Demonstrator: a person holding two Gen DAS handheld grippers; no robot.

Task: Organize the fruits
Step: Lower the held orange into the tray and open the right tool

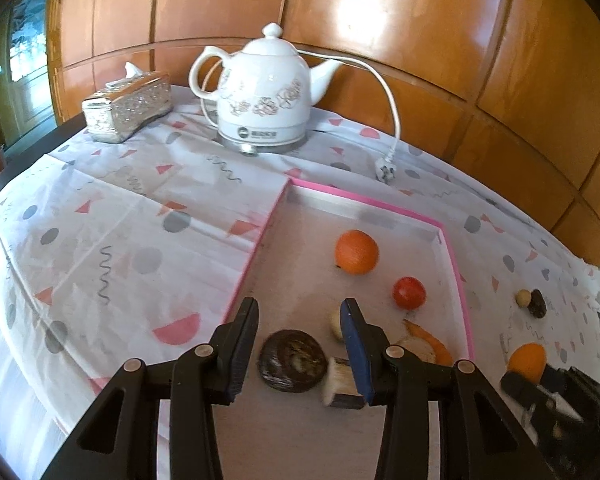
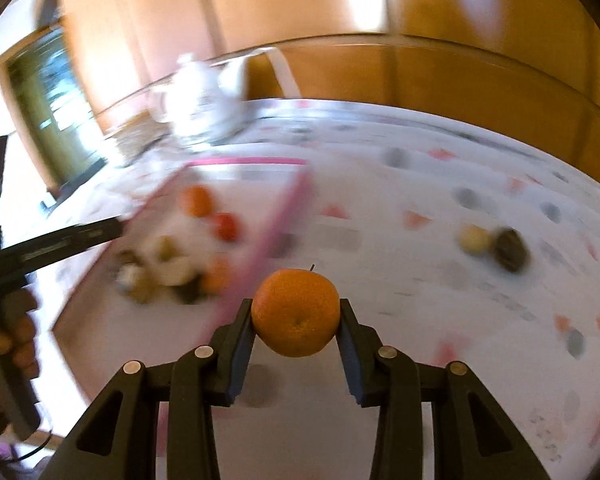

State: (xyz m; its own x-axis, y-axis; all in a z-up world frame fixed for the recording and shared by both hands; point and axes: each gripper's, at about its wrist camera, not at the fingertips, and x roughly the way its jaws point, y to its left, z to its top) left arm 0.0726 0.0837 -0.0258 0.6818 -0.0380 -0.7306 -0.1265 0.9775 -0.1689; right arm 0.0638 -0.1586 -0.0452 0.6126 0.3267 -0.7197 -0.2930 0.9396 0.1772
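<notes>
A pink-rimmed tray (image 1: 360,198) lies on the patterned cloth. In it are an orange (image 1: 357,252), a red tomato (image 1: 409,293), a dark round cap (image 1: 292,360) with a white stem (image 1: 340,384), and a curled orange piece (image 1: 428,338). My left gripper (image 1: 300,312) hangs over the tray's near part, its jaws apart, with nothing pressed between the pads. My right gripper (image 2: 296,306) is shut on a mandarin (image 2: 296,316), lifted above the cloth just right of the tray's (image 2: 288,216) rim. The left wrist view shows that mandarin (image 1: 528,360) at the lower right.
A beige ball (image 2: 475,238) and a dark lump (image 2: 510,254) lie on the cloth right of the tray. A white kettle (image 1: 264,92), its plug (image 1: 386,170) and a silver tissue box (image 1: 128,106) stand at the back by the wooden wall. A hand (image 2: 8,332) shows at the left.
</notes>
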